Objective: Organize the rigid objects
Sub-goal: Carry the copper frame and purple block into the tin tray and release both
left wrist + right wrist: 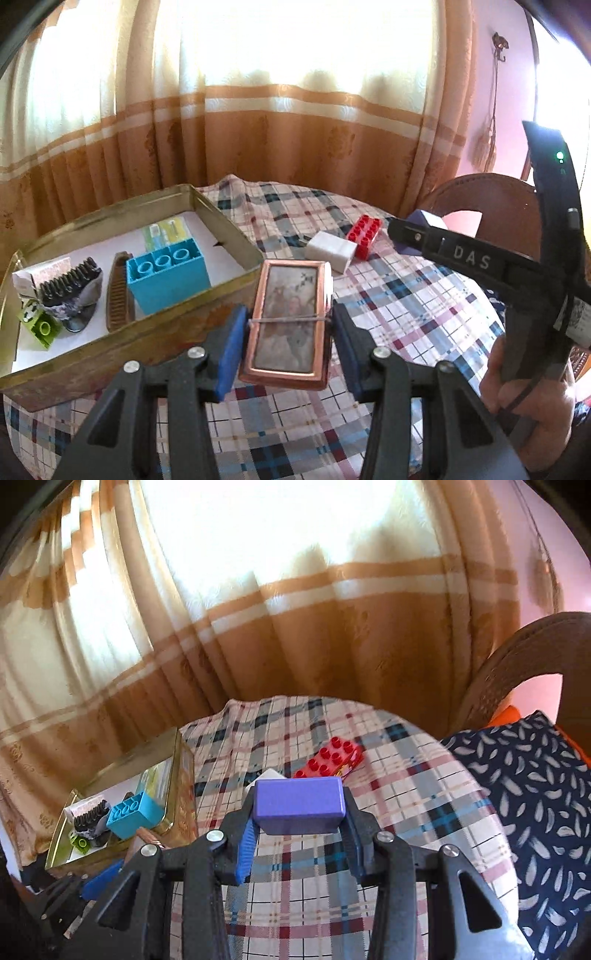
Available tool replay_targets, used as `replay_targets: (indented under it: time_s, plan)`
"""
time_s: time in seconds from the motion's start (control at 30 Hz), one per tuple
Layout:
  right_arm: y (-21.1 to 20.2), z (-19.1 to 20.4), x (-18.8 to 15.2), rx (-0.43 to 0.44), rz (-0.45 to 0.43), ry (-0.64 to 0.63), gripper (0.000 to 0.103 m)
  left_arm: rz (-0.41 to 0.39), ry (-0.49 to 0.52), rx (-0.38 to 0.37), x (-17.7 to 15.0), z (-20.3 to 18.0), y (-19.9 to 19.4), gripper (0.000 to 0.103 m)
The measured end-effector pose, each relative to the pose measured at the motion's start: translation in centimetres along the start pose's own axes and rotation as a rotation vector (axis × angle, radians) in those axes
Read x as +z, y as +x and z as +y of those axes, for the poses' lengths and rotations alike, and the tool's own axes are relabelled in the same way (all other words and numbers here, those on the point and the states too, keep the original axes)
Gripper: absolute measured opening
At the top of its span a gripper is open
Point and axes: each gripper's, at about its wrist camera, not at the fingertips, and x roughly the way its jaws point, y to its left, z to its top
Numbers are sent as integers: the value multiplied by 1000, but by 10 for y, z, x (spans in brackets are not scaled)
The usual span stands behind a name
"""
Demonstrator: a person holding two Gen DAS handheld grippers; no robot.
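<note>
While left gripper (286, 330) clamps copper-framed box (288, 317) just above checked cloth (406, 314) beside gold tin (229, 229), right gripper (299, 818) grips purple block (300, 805) clear of cloth. Red brick (330, 758), white block (330, 251) lie on cloth beyond.

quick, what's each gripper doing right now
Left gripper: closed on the copper-framed box, fingers pressing both its sides.
Right gripper: closed on the purple block, held above the checked cloth.
</note>
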Motion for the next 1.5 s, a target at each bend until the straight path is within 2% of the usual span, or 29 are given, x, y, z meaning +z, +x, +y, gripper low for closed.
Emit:
replay_targets:
  time_s: [0.2,0.47,0.53,0.7,0.77,0.87,1.0,1.07,1.1,1.17,1.2,1.23,1.3,1.37,1.47,1.5]
  plan:
    - [-8,17,-1,-33,-41,-78,43,-58,16,63,5,7,-14,46]
    - [-17,46,-10,-16,-110,-140,43,-146,3,167,10,29,-29,46]
    - [-15,56,-13,-12,-109,-157,39,-157,-12,189,11,38,-31,46]
    - [-11,76,-18,19,-115,-194,39,-181,-55,250,11,62,-34,46]
    - [-7,82,-18,31,-101,-214,32,-191,-66,280,10,70,-35,46]
    - [-8,76,-17,30,-98,-191,31,-193,-108,287,8,84,-37,46]
    - [-13,45,-11,43,-48,-90,32,-197,-131,293,6,94,-42,46]
    - [-12,31,-8,36,-10,-69,37,-207,-144,294,6,96,-47,46]
    - [-12,24,-7,36,13,-62,44,-209,-152,292,7,98,-48,46]
    - [-12,18,-7,47,39,-63,59,-209,-162,286,7,100,-49,46]
    - [-12,18,-8,50,54,-68,72,-207,-168,285,7,101,-49,46]
    - [-12,19,-8,56,60,-70,79,-206,-172,283,7,101,-49,46]
    - [-6,30,-11,98,89,-101,79,-201,-177,279,7,102,-48,46]
    - [6,49,-13,128,154,-186,79,-197,-173,280,7,102,-48,46]
    - [30,76,-20,105,241,-356,79,-200,-167,285,7,103,-52,46]
    - [34,79,-21,103,255,-373,79,-203,-166,288,8,104,-53,46]
